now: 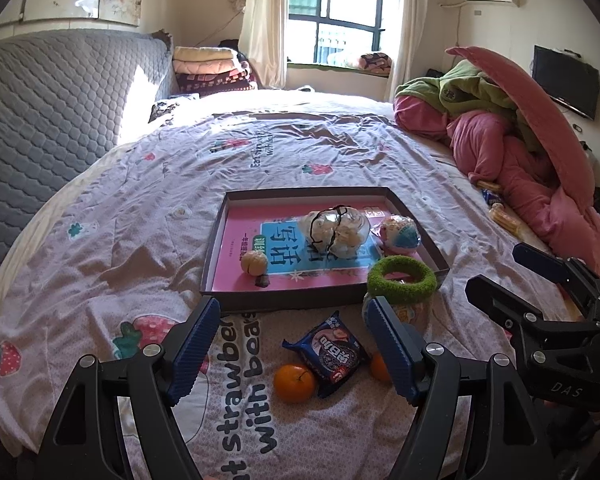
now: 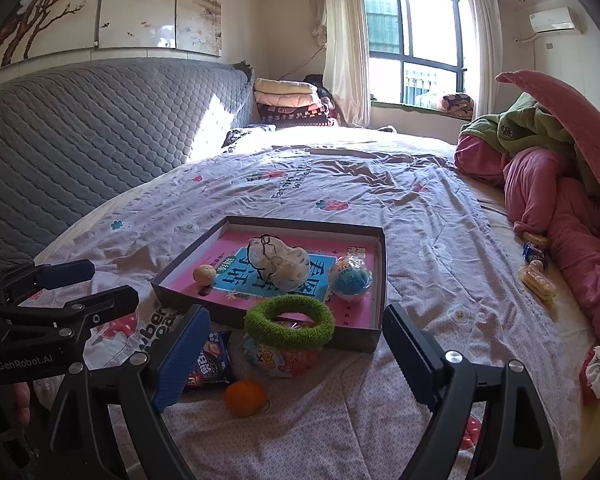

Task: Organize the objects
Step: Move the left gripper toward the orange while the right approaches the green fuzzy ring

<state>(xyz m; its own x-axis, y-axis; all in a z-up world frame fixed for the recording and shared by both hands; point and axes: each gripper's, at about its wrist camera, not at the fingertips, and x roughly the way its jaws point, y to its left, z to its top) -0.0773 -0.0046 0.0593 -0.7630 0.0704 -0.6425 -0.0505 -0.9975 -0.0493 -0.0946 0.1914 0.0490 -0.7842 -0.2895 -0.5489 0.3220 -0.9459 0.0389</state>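
Both units hover empty above the bedsheet. Left gripper [image 1: 294,350]: jaws spread wide. Right gripper [image 2: 296,354]: jaws spread wide. Loose items lie short of the tray [image 1: 214,252]: a blue snack packet [image 1: 327,354] sits directly between and just ahead of the left jaws, long axis slanting away to the left; an orange [image 1: 294,383] touches its near-left edge. The green ring [image 2: 290,321] rests on a wrapped ball ahead of the right jaws. Judgement: the left unit is nearer the packet; the right better placed for the ring

A home bedroom: wide bed [image 1: 300,152] with padded headboard [image 1: 60,92], folded blankets [image 1: 212,68], curtained window [image 1: 332,8].
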